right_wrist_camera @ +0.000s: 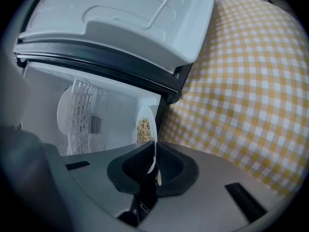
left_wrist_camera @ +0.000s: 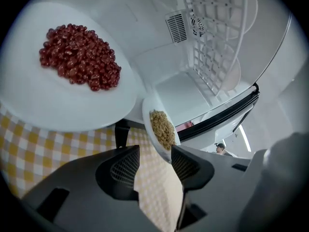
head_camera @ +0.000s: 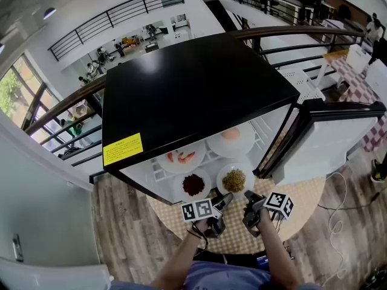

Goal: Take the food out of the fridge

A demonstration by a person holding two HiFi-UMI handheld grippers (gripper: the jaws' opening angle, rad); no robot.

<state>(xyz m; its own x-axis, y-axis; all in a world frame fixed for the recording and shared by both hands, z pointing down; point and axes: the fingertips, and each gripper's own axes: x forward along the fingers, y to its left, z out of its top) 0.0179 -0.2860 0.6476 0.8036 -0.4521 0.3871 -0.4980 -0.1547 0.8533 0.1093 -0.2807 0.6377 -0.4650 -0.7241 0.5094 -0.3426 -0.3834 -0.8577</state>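
The black-topped fridge [head_camera: 193,83] stands open on a yellow checked cloth [head_camera: 242,237]. A white plate of tan grain [head_camera: 234,179] sits at its front right. My right gripper [head_camera: 250,199] is shut on that plate's rim [right_wrist_camera: 154,153]; the grain [right_wrist_camera: 143,129] shows just beyond the pads. My left gripper [head_camera: 222,199] is beside it, open [left_wrist_camera: 155,161], with only cloth between its jaws; the grain plate [left_wrist_camera: 161,129] stands tilted just ahead of its right fingertip. A plate of red beans [left_wrist_camera: 77,57] lies to the left over the cloth [left_wrist_camera: 43,149].
Deeper in the fridge are a plate of shrimp [head_camera: 183,157] and a plate with a pale orange food [head_camera: 231,136]. The white fridge door [head_camera: 326,141] hangs open at the right. A white wire shelf [left_wrist_camera: 217,37] lines the interior. A railing [head_camera: 66,110] runs behind.
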